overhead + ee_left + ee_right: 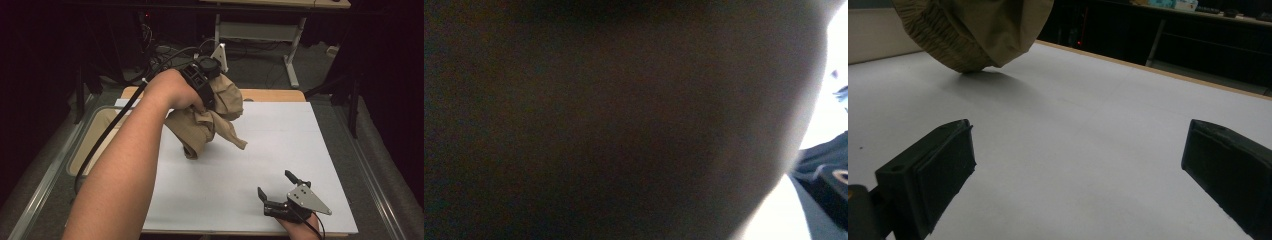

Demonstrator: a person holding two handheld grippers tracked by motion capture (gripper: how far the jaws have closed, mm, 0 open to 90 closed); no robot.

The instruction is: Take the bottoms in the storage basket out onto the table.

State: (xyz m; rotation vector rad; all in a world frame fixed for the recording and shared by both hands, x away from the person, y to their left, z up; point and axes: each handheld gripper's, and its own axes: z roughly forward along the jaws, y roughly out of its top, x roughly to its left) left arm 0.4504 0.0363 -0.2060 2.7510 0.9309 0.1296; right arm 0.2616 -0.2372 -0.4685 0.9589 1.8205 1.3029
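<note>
At the far left of the scene, beside the worktop (280, 150), you have a tan tray-like bin (95, 127) that stands partly behind your left forearm. Your left forearm crosses from the near left toward the far middle, and a black cable (107, 132) runs along it.

Your left gripper (202, 82) is raised over the far middle part of the white worktop. Its jaws are closed on the khaki garment (207, 125), which is bunched around them, so you cannot see the pads themselves. The garment hangs from this grip, crumpled. Its lowest folds come down close to the white surface, and one loose end sticks out to the right. In the left gripper view the cloth (624, 120) lies directly before the lens as a dark brown blur, with a bright strip of the worktop at the right edge.

At the near right, your right gripper (279, 191) rests low at the near edge of the worktop, well apart from the garment. Its jaws stand wide and hold nothing. In the right gripper view the two black pads (943, 165) frame bare white surface, and the gathered, elastic-looking edge of the garment (973, 35) hangs at the far left, with its shadow just below it.
</note>
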